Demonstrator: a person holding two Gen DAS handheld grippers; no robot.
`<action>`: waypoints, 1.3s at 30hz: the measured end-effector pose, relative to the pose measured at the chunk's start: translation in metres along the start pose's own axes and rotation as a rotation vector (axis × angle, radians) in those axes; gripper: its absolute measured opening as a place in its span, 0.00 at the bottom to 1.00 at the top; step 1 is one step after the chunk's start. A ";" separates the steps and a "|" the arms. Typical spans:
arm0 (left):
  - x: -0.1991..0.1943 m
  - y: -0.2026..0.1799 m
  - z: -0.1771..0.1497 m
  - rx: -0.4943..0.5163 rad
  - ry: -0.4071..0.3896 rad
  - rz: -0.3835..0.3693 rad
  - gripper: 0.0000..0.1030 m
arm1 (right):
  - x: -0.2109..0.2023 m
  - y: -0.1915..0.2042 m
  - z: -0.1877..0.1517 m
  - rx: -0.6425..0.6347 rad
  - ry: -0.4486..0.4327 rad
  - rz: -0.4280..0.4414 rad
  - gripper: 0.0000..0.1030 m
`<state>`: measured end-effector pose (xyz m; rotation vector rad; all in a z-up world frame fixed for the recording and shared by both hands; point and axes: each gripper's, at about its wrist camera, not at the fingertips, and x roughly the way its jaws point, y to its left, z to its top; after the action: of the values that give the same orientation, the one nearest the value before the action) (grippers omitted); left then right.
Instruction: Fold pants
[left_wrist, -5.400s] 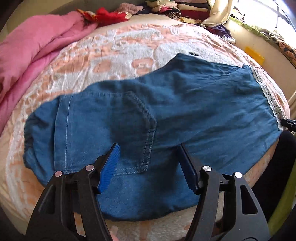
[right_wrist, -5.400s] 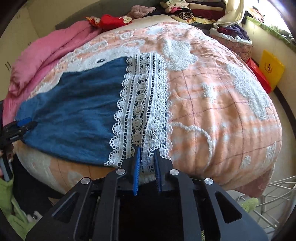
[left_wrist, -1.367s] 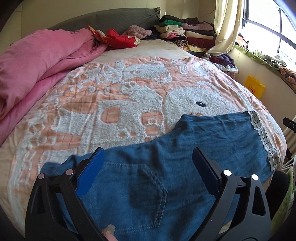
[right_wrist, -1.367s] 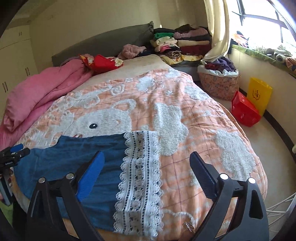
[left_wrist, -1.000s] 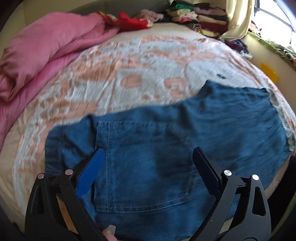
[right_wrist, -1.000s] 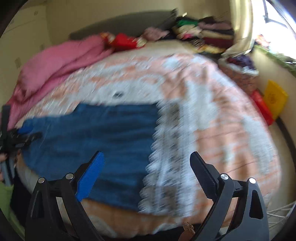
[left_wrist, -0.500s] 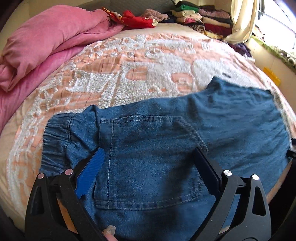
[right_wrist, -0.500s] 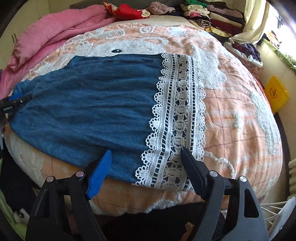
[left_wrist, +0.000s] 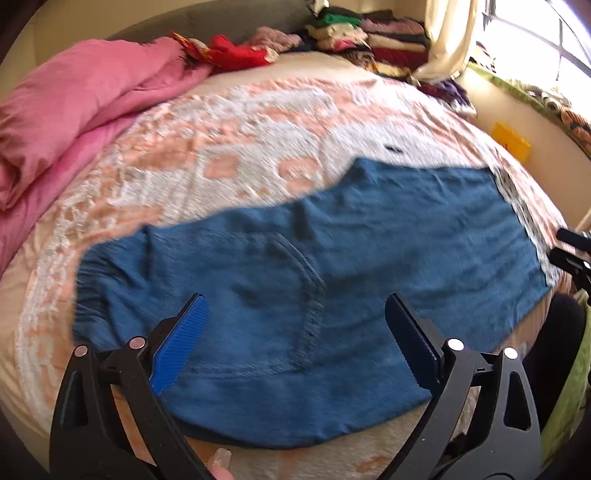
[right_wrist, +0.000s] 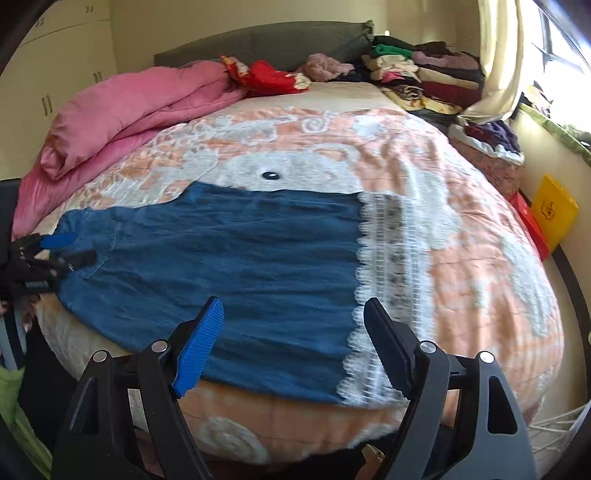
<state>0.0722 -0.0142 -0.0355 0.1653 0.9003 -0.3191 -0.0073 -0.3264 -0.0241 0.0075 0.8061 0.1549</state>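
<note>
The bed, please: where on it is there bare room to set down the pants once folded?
Free: the blanket right of the lace hem, and the stretch between the pants and the pink duvet. Crowded: the head of the bed, with red clothes and the folded stack.

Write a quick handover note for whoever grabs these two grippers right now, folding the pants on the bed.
Left gripper: open, empty, over the waistband and pocket end.
Right gripper: open, empty, over the near edge by the white lace hem.
Blue denim pants with lace cuffs: lying flat across the near part of the peach-and-white bedspread, legs stacked lengthwise, waistband towards the left gripper.
Done: laid out, one lengthwise fold apparently made.
Left: probably fold hem to waistband, then tidy.
</note>
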 end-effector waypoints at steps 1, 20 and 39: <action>0.003 -0.005 -0.003 0.011 0.009 -0.005 0.87 | 0.003 0.003 0.000 -0.007 0.002 0.001 0.75; 0.022 -0.029 -0.020 0.108 0.075 0.006 0.91 | 0.035 -0.033 -0.020 0.092 0.132 -0.093 0.75; -0.020 -0.036 0.002 0.098 -0.019 -0.025 0.91 | -0.040 -0.044 -0.001 0.126 -0.068 -0.115 0.94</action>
<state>0.0497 -0.0447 -0.0183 0.2415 0.8690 -0.3879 -0.0290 -0.3759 0.0008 0.0850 0.7453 -0.0054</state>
